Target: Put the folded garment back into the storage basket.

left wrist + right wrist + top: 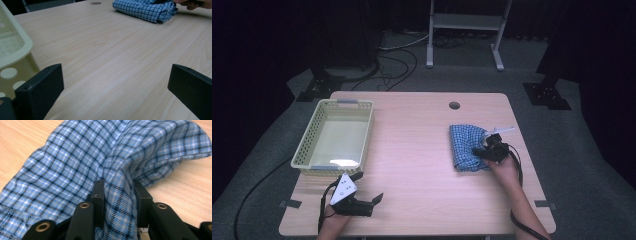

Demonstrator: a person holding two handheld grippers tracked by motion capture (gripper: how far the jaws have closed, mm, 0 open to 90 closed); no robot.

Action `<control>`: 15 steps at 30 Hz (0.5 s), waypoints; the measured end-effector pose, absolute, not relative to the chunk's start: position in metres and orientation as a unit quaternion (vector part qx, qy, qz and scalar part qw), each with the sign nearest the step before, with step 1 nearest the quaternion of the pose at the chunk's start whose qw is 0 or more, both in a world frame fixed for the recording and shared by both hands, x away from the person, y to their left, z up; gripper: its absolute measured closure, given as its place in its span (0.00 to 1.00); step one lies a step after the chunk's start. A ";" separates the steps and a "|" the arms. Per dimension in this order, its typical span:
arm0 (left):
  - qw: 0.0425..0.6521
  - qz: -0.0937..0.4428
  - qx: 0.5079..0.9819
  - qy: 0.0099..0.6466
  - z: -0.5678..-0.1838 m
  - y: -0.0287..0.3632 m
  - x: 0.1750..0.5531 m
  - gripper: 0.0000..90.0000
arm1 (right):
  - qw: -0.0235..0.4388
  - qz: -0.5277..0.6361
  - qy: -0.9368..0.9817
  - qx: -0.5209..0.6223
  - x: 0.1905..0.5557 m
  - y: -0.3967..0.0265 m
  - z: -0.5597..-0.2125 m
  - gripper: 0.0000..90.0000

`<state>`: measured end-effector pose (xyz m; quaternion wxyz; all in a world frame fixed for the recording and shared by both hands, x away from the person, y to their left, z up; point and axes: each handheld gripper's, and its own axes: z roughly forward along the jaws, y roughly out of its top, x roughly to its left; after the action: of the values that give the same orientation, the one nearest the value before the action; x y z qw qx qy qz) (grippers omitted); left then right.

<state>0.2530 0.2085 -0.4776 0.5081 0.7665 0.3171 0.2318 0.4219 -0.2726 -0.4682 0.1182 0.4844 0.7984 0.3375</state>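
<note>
A folded blue checked cloth (467, 147) lies on the right part of the wooden table (417, 150). My right gripper (481, 150) comes at it from its right side and is shut on a raised fold of the cloth (75, 165); in the right gripper view the fabric is pinched between the two black jaws (118, 187). My left gripper (368, 187) rests near the table's front left edge, just in front of the basket. Its jaws (117, 82) stand wide open with only bare tabletop between them. In the left gripper view the cloth (146, 8) lies far off, with a hand (192, 3) beside it.
A pale yellow perforated basket (307, 140) sits at the table's left side, its wall (15, 47) close to my left jaw. A round cable hole (454, 105) is at the table's far edge. A metal stand (464, 22) and cables are on the floor behind.
</note>
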 end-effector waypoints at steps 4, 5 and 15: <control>0.508 0.232 0.767 0.317 -0.478 0.209 0.253 0.00 | 0.098 0.352 0.784 0.502 0.423 -0.278 -0.467 0.79; 0.508 0.232 0.766 0.318 -0.478 0.209 0.253 0.00 | 0.095 0.355 0.782 0.504 0.423 -0.279 -0.466 0.79; 0.506 0.233 0.767 0.319 -0.478 0.208 0.253 0.00 | 0.106 0.372 0.775 0.499 0.414 -0.285 -0.452 0.82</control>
<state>0.2533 0.2083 -0.4775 0.5057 0.7672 0.3189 0.2325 0.4139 -0.2846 -0.4519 0.1056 0.4991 0.7753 0.3724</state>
